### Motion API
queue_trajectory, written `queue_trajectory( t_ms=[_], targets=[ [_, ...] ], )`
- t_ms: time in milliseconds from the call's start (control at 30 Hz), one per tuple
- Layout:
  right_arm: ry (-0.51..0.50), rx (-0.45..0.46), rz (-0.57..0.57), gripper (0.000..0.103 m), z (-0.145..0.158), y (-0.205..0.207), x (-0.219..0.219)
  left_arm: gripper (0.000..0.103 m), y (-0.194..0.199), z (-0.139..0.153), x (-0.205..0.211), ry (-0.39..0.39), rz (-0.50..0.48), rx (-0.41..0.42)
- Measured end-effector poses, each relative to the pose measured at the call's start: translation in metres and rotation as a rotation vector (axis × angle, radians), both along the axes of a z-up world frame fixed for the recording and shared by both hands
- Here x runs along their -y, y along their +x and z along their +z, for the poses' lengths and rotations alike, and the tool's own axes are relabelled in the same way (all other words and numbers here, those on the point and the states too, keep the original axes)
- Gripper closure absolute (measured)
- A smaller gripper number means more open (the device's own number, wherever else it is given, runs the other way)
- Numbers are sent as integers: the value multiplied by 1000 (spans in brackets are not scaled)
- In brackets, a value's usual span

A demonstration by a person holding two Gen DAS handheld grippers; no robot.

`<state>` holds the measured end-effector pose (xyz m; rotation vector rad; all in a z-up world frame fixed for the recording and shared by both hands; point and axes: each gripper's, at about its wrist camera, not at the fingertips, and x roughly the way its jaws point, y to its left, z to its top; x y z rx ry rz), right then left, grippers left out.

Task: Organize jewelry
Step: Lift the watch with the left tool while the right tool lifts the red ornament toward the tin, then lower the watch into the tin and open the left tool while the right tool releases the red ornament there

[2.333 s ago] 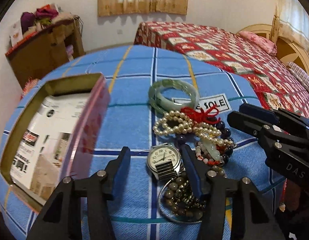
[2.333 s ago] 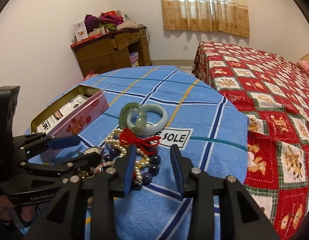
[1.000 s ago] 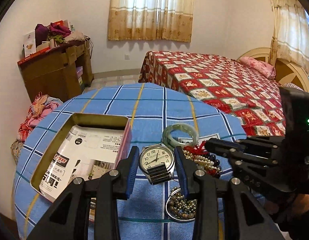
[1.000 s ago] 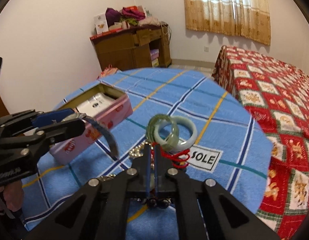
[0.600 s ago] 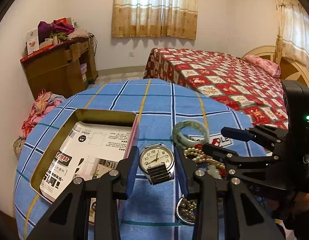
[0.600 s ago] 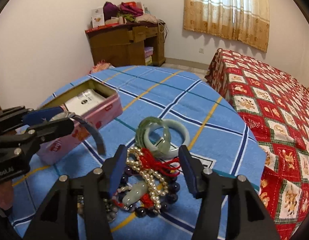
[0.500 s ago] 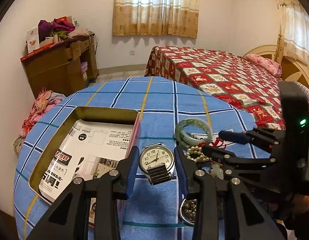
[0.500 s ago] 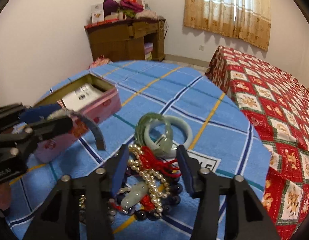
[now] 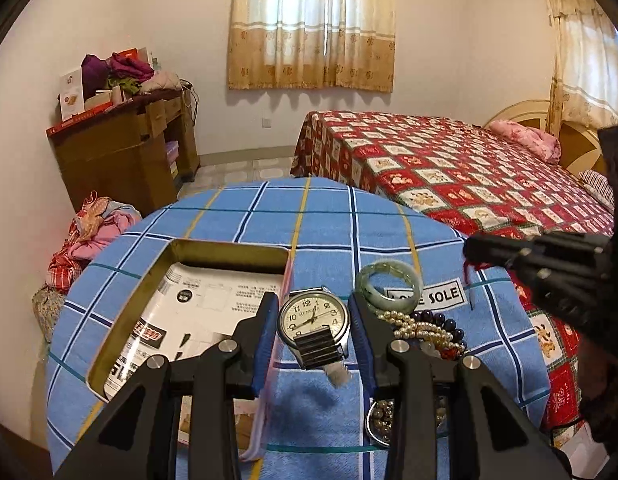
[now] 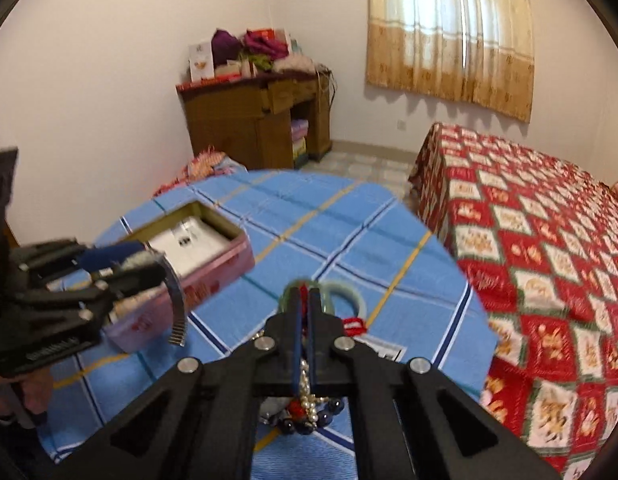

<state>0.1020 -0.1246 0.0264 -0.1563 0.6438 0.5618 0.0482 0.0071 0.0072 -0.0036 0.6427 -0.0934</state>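
My left gripper (image 9: pixel 313 320) is shut on a silver wristwatch (image 9: pixel 313 322) with a white dial and holds it above the blue checked tablecloth, just right of an open pink tin box (image 9: pixel 189 312). My right gripper (image 10: pixel 304 300) is shut on a red cord (image 10: pixel 304 291) tied to a string of pearls (image 10: pixel 307 394) and dark beads that hangs under the fingers. A pale green jade bangle (image 9: pixel 389 285) lies on the cloth; it also shows in the right wrist view (image 10: pixel 347 294). Pearls and dark beads (image 9: pixel 423 326) lie beside it.
A round dish of brown beads (image 9: pixel 383 420) sits near the table's front edge. A white "SOLE" label (image 9: pixel 439 298) lies on the cloth. A bed with a red quilt (image 9: pixel 469 172) stands to the right, a wooden desk (image 9: pixel 125 148) at the back left.
My right gripper has shut on the red cord and risen, lifting the pearl and bead string off the cloth. My left gripper still holds the watch, now nearer the tin box.
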Motion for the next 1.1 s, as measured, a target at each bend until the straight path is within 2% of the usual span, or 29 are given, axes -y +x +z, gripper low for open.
queue_trajectory(
  t_ms=[233,433,733,933,1100],
  targets=[
    [25,-10,37,100,10,12,-9,66,7,7,-22,10,33,9],
    [14,-33,100,100,9,27,-41,66,25,11,-53,32,93,4],
    [18,-60,182,100,4,41,-90,66,58,-7,-103,4,184,-61],
    [-2,-86,216,100,-10,50,-122,66,66,-18,-111,-15,197,-92],
    [-3,-84,223,100,-14,50,-133,66,70,-19,-114,-21,199,-94]
  ],
)
